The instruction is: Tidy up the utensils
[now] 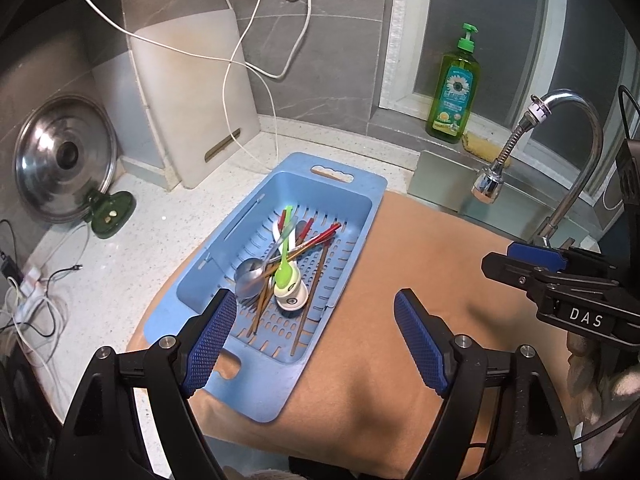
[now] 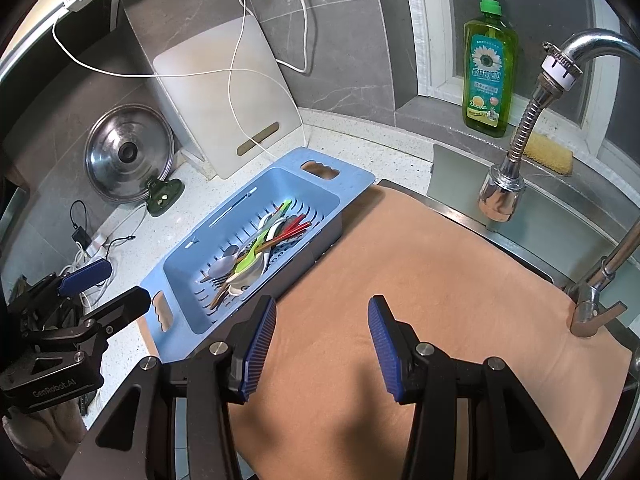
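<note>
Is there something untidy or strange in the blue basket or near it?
Yes. In the blue basket the chopsticks, metal spoon and green spoon lie crossed in one heap, not sorted. A white cable hangs loose from the wall onto the counter behind it.

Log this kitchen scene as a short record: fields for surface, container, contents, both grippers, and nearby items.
surface: orange cloth spread over the sink area, beside a speckled white counter
container: blue slotted basket, partly on the cloth, partly on the counter
contents: jumbled green spoon, metal spoon, white spoon, red-tipped chopsticks
left gripper: open, empty, above the basket's near end
right gripper: open, empty, over the cloth
nearby: faucet, green soap bottle, yellow sponge, pot lid, cutting board
</note>
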Tool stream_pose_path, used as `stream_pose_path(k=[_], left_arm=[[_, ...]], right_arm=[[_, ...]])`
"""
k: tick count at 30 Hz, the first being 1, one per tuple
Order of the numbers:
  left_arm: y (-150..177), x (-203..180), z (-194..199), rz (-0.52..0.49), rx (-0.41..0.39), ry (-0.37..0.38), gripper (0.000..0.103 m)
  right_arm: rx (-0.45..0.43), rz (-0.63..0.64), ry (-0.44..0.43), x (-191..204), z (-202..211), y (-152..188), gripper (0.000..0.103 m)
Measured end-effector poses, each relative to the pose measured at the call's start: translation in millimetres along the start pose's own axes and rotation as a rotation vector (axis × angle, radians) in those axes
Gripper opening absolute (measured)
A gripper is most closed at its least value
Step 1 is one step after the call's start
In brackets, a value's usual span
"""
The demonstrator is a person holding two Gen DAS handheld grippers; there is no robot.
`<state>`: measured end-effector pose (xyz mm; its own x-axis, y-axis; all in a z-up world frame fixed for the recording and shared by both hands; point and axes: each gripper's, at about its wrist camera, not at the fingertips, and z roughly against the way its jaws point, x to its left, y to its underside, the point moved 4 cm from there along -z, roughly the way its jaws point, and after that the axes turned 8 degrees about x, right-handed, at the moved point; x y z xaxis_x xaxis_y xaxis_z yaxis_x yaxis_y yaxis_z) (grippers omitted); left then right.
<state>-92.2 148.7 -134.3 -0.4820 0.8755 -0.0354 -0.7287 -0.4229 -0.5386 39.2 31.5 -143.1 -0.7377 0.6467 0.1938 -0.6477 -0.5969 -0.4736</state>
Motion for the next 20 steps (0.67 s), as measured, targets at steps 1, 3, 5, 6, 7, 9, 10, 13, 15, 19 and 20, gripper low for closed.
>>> stream_pose_path(k=[1, 3, 5, 6, 7, 9, 10, 13, 15, 19, 20], left_arm=[[0, 0, 0, 0.001, 0.001, -0.004, 0.081], [0, 0, 0, 0.002, 0.002, -0.007, 0.081], [-1, 1, -2, 0.004, 0.007, 0.000, 0.081], [-1, 1, -2, 0.007, 0.007, 0.000, 0.081], [-1, 1, -2, 0.010, 0.008, -0.004, 0.081], [-2, 1, -3, 0.015, 0.011, -0.011, 0.081], [-3, 1, -3, 0.016, 0.011, -0.010, 0.081], [-3, 2, -4, 0.022, 0.013, -0.001, 0.081], [-3, 0, -4, 0.023, 0.012, 0.009, 0.081], [-2, -2, -5, 0.024, 0.007, 0.005, 0.081], [-2, -2, -6, 0.022, 0.009, 0.001, 0.081]], right_arm=[[0.000, 0.000, 0.001, 0, 0, 0, 0.044], [0.001, 0.000, -0.001, 1, -1, 0, 0.044], [0.004, 0.000, -0.001, 1, -2, -1, 0.044], [0.004, 0.000, -0.002, 1, -2, -1, 0.044], [0.005, 0.001, -0.001, 1, -2, -1, 0.044], [0.008, 0.002, -0.001, 0, -4, -3, 0.044], [0.009, 0.002, -0.002, 0, -5, -3, 0.044], [0.014, 0.000, -0.001, 0, -7, -4, 0.044], [0.017, -0.001, -0.001, -1, -8, -5, 0.044], [0.020, -0.006, -0.001, -4, -10, -5, 0.044], [0.021, -0.007, -0.001, -5, -10, -5, 0.044]])
